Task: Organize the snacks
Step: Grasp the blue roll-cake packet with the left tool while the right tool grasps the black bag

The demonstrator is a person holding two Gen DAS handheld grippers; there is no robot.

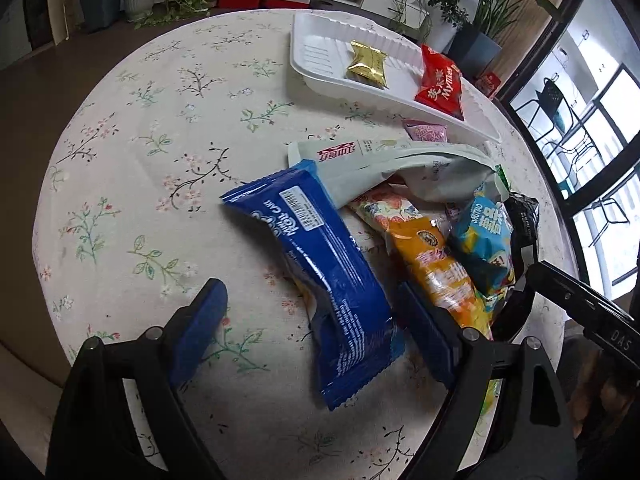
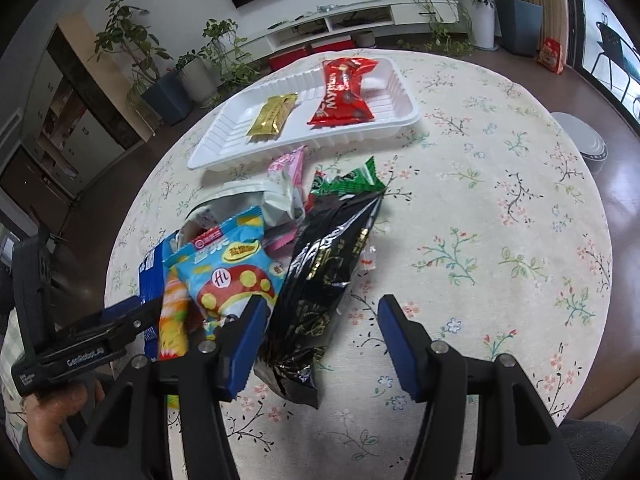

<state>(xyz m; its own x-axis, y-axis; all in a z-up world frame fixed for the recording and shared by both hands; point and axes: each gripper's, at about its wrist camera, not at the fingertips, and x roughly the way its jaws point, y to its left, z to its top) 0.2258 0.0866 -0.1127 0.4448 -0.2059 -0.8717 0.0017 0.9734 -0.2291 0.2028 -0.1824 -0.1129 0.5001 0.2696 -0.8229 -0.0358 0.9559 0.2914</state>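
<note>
A blue biscuit packet (image 1: pixel 320 272) lies on the cloth between the fingers of my left gripper (image 1: pixel 316 322), which is open wide, its pads clear of the wrapper. My right gripper (image 2: pixel 324 340) is open around the near end of a black packet (image 2: pixel 320 280), with a gap at the right pad. Between the two packets lies a pile with a light blue packet (image 2: pixel 228 268), an orange packet (image 1: pixel 436 268), a white pouch (image 1: pixel 380 164), a green packet (image 2: pixel 352 180) and a pink one (image 2: pixel 286 168). Beyond it the white tray (image 2: pixel 224 140) holds a gold packet (image 2: pixel 272 116) and a red packet (image 2: pixel 342 94).
The round table carries a floral cloth (image 2: pixel 480 220), bare on the right in the right wrist view and on the left in the left wrist view. A person's hand (image 2: pixel 44 412) holds the left gripper's handle. Potted plants and a low white cabinet (image 2: pixel 360 20) stand behind the table.
</note>
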